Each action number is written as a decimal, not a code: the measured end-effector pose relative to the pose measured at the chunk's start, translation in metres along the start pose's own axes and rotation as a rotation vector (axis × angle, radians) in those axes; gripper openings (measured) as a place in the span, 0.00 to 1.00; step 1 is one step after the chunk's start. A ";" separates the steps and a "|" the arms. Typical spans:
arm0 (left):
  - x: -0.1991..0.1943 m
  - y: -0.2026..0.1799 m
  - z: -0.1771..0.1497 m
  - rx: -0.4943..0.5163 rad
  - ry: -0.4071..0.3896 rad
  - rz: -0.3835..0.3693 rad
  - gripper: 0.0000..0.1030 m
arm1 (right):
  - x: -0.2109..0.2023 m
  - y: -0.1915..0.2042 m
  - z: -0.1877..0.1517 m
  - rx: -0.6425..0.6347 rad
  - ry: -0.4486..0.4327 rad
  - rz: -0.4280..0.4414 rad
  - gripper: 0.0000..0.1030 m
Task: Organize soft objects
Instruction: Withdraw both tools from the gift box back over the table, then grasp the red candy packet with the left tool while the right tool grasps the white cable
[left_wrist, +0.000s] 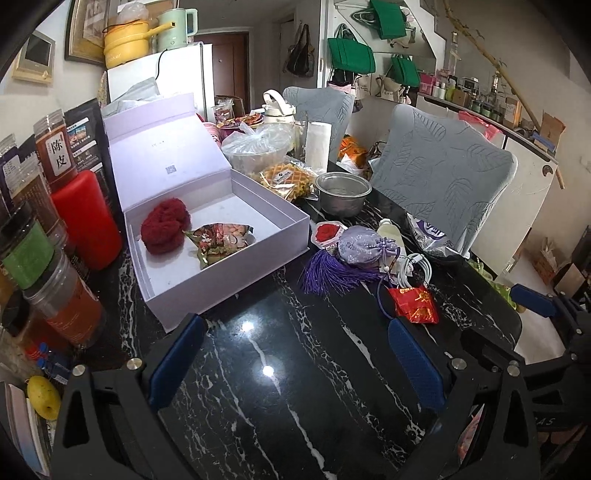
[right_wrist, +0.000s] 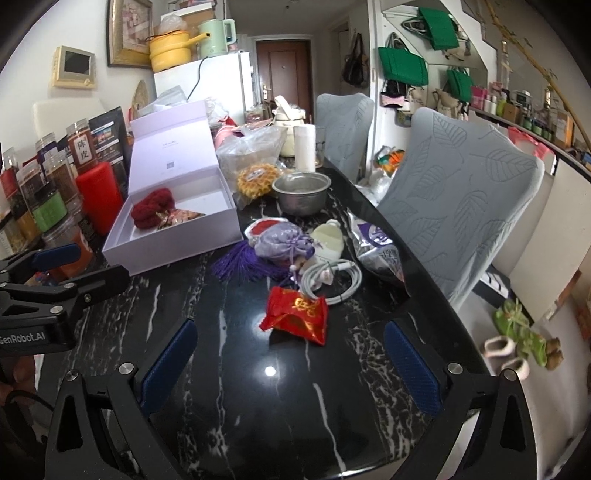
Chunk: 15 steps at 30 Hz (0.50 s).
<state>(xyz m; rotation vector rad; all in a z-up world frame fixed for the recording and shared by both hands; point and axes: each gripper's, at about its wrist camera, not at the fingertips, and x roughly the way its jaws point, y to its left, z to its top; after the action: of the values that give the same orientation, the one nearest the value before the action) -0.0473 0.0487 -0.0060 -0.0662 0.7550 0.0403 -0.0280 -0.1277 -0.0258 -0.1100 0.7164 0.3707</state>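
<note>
An open white box (left_wrist: 291, 230) (right_wrist: 177, 243) stands on the black marble table, holding a dark red woolly ball (left_wrist: 164, 225) (right_wrist: 153, 207) and a patterned pouch (left_wrist: 218, 242) (right_wrist: 177, 218). Right of the box lie a purple tasselled sachet (left_wrist: 360, 245) (right_wrist: 282, 242) and a red embroidered pouch (left_wrist: 415, 304) (right_wrist: 297, 314). My left gripper (left_wrist: 295, 332) hovers open over bare tabletop in front of the box. My right gripper (right_wrist: 291, 343) is open just short of the red pouch. Neither holds anything.
Jars (left_wrist: 62, 295) and a red canister (left_wrist: 86, 218) line the left edge. A metal pot (right_wrist: 301, 192), a white cable (right_wrist: 332, 280), a lotion bottle (right_wrist: 327, 240), snack bags and a foil packet (right_wrist: 376, 251) crowd the far table. Grey chairs (right_wrist: 458, 206) stand at the right.
</note>
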 end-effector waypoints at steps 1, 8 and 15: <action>0.002 0.000 0.001 -0.003 0.002 -0.004 0.99 | 0.004 -0.002 0.000 0.001 0.006 0.001 1.00; 0.020 -0.011 0.008 0.007 0.008 -0.017 0.99 | 0.024 -0.017 -0.002 0.003 0.040 0.009 1.00; 0.040 -0.032 0.012 0.016 0.028 -0.060 0.99 | 0.039 -0.040 -0.007 0.016 0.088 -0.004 1.00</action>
<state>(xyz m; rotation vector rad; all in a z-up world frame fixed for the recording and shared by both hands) -0.0077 0.0178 -0.0231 -0.0740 0.7807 -0.0244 0.0091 -0.1549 -0.0582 -0.1127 0.8064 0.3581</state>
